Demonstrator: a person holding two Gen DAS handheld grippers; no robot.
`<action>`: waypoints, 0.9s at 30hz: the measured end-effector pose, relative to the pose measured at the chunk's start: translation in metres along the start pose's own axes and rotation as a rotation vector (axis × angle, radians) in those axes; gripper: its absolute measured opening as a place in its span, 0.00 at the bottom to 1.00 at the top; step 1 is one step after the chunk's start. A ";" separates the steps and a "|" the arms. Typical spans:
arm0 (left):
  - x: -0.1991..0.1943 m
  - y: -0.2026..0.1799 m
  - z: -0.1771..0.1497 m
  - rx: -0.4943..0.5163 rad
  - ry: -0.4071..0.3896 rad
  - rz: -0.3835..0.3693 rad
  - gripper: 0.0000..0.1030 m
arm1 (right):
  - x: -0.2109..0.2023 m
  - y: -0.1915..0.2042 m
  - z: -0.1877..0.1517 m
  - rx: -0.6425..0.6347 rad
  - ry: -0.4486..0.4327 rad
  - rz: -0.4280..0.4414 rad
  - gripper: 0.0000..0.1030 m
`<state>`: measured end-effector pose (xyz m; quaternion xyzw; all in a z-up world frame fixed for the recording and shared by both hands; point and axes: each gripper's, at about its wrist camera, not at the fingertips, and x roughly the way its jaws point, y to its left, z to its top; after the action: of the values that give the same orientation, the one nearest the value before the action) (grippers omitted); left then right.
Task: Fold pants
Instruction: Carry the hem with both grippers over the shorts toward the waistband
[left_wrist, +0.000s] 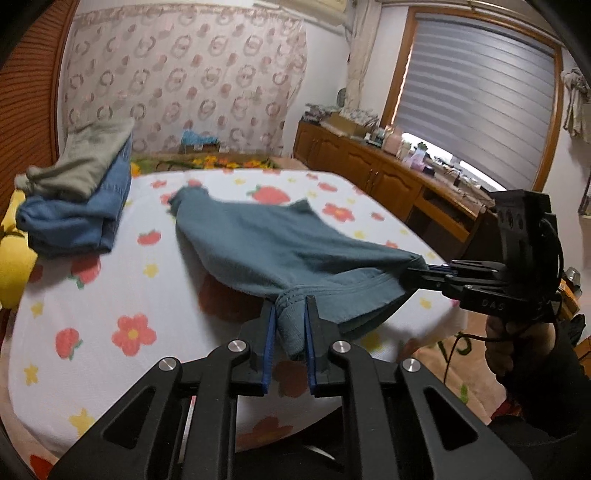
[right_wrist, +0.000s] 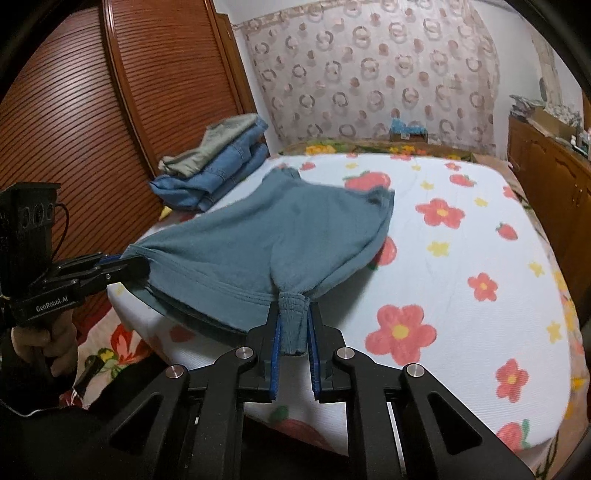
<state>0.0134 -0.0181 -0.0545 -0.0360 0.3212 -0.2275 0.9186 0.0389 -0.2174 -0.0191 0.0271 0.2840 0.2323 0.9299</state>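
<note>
Teal-grey pants (left_wrist: 273, 247) lie spread over the flowered bed sheet (left_wrist: 110, 295), with the near waistband edge lifted off the mattress. My left gripper (left_wrist: 290, 314) is shut on one corner of that waistband, a fold of cloth bunched between its blue pads. My right gripper (right_wrist: 294, 314) is shut on the other corner in the same way. Each gripper also shows in the other's view: the right gripper (left_wrist: 424, 273) at the right, the left gripper (right_wrist: 129, 267) at the left, both pinching the same pants (right_wrist: 280, 236). The far leg ends rest on the bed.
A stack of folded jeans (left_wrist: 77, 218) topped by a grey-green garment (left_wrist: 88, 162) sits at the bed's far left. A wooden louvred wardrobe (right_wrist: 92, 122) stands to the left. Wooden cabinets (left_wrist: 373, 173) with clutter run along the right wall under a window blind (left_wrist: 476, 96).
</note>
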 end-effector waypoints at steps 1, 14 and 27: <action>-0.003 -0.002 0.002 0.004 -0.008 -0.003 0.14 | -0.004 0.000 0.001 -0.001 -0.009 0.002 0.12; -0.033 -0.018 0.021 0.037 -0.091 -0.038 0.14 | -0.049 0.003 0.002 -0.016 -0.101 0.021 0.12; -0.002 -0.003 0.020 0.018 -0.037 -0.018 0.15 | -0.035 -0.007 0.000 -0.009 -0.090 0.007 0.12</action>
<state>0.0229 -0.0214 -0.0367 -0.0347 0.3019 -0.2378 0.9226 0.0160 -0.2392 -0.0021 0.0346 0.2408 0.2356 0.9409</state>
